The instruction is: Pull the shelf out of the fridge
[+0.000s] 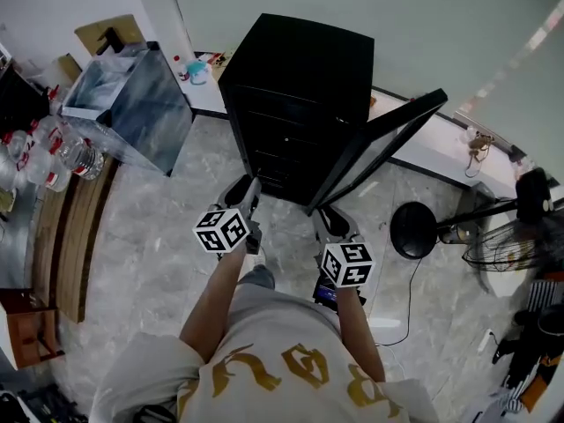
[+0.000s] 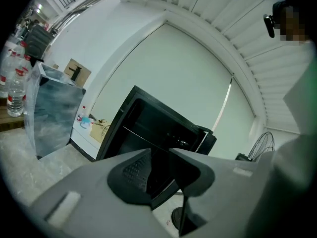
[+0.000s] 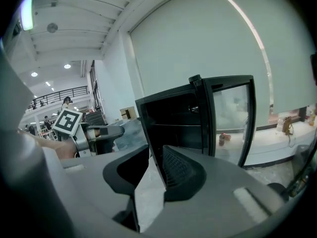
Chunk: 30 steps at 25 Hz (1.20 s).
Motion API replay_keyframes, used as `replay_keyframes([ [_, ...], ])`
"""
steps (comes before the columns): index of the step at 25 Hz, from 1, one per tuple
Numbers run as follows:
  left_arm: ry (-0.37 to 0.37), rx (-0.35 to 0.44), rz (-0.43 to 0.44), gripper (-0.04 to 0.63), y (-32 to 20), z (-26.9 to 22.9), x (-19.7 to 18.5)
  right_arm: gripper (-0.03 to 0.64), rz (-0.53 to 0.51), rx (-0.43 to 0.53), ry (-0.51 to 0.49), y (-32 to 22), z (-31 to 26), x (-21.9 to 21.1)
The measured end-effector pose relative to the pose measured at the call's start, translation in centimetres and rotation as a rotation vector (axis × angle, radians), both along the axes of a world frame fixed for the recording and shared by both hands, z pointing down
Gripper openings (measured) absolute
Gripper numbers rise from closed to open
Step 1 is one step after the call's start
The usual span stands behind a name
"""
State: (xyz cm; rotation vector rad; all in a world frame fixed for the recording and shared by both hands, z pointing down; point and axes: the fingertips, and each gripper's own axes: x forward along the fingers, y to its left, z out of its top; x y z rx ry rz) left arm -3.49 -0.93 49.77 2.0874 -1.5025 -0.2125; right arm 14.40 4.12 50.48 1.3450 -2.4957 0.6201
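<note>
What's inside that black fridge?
Inside the fridge a thin shelf crosses the dark space. Its door stands open. Anything deeper is too dark to see.

Matt black boxy fridge (image 1: 300, 86), its door pane (image 3: 230, 115) seemingly glass, glossy grey marbled floor (image 1: 150, 263), brown wooden bench (image 1: 75, 227) at left edge, clear plastic bottles (image 1: 75, 159) upper left
</note>
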Motion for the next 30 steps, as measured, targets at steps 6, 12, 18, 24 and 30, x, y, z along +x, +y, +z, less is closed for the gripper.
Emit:
replay_keyframes([
  [6,0.087,-0.036,-0.014,0.098,-6.4,1.9,-4.5,0.114,0.027,-0.012,0.013,-6.0,0.6,-4.1],
  [12,0.186,-0.047,0.057,0.100,-10.3,3.0,-6.6,0.115,0.048,0.003,0.035,-9.7,1.0,-8.2],
  [18,0.311,-0.071,0.076,0.103,-12.5,4.1,-7.3,0.114,0.107,0.010,0.042,-11.2,0.8,-8.1],
  [24,0.438,-0.076,0.064,0.103,-13.2,4.4,-6.8,0.114,0.113,0.015,0.042,-11.5,0.9,-8.8],
  [30,0.503,-0.108,0.058,0.103,-14.0,5.1,-5.7,0.112,0.093,0.021,0.019,-12.9,0.9,-9.0],
])
